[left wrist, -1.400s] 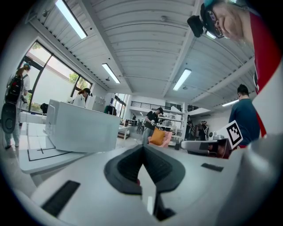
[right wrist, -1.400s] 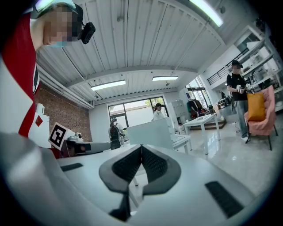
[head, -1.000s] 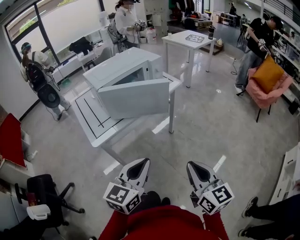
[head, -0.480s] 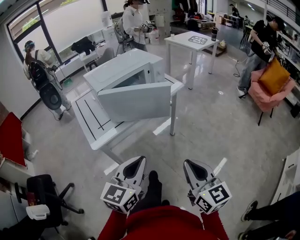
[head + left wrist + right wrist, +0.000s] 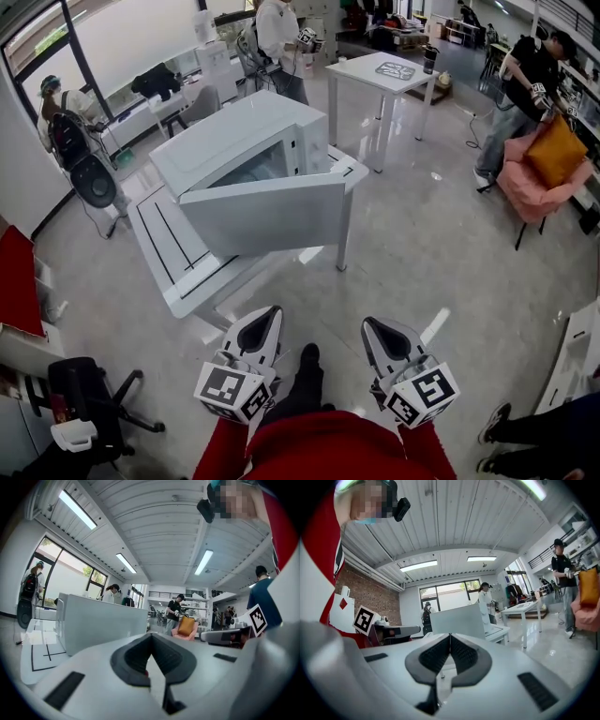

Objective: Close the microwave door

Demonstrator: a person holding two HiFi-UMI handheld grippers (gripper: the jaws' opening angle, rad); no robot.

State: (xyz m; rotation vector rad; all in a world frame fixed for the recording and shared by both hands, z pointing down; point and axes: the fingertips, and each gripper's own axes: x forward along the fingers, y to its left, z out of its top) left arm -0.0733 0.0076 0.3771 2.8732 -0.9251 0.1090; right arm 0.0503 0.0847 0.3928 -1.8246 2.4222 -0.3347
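A white microwave (image 5: 239,141) stands on a white table (image 5: 169,253) ahead of me, and its door (image 5: 267,217) hangs swung open toward me. Both grippers are held low in front of my body, well short of the table. My left gripper (image 5: 270,314) is shut with nothing in it; in the left gripper view its tips (image 5: 151,636) meet, with the microwave (image 5: 101,620) beyond at the left. My right gripper (image 5: 368,325) is shut and empty too; the right gripper view has the open door (image 5: 457,619) straight past its tips (image 5: 450,636).
A second white table (image 5: 380,75) stands behind the microwave. People stand at the back left, back centre and right, beside a pink chair with an orange cushion (image 5: 553,150). A black office chair (image 5: 80,389) sits at my lower left. Glossy floor lies between me and the table.
I have moved closer: the microwave and its table have grown larger and slid down in the head view. Both grippers stay shut and came forward with me.
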